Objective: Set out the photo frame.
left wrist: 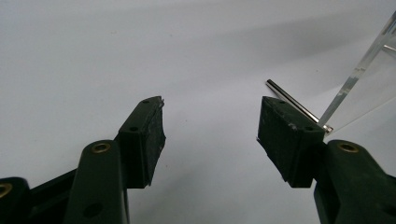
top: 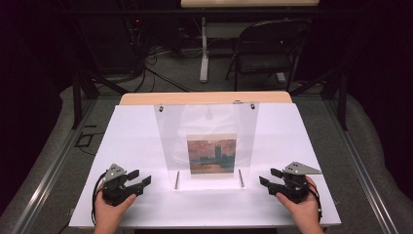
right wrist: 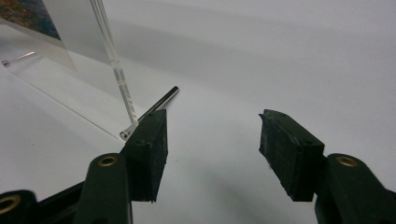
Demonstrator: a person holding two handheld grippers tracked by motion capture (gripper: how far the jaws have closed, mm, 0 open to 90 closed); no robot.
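A clear acrylic picture frame (top: pixel 207 141) was seen standing upright and slightly tilted at the middle of the white table (top: pixel 136 141), with a small painted print (top: pixel 212 155) held behind its pane and a thin metal rod at each lower corner, the left rod (top: pixel 177 180) and the right rod (top: pixel 241 178). The chief risk was judged to lie in the frame's lightness and smoothness: if only one side were pushed, or if the two sides were met unevenly, the frame could be slid across the table or tipped backward, and the print could be dislodged. A rod could also be knocked and rolled away if a jaw were brought in too low, since in the left gripper view the rod (left wrist: pixel 299 106) was seen just beyond the tip of one jaw, and in the right gripper view the rod (right wrist: pixel 152 111) lay close beside a jaw tip, next to the pane's edge (right wrist: pixel 114 70). The left gripper (top: pixel 138 181) was held low over the table to the left of the frame, its jaws spread wide, with nothing between them and nothing touched. The right gripper (top: pixel 269 179) was held likewise to the right of the frame, its jaws equally wide apart and empty, both pointed inward toward the frame's base.
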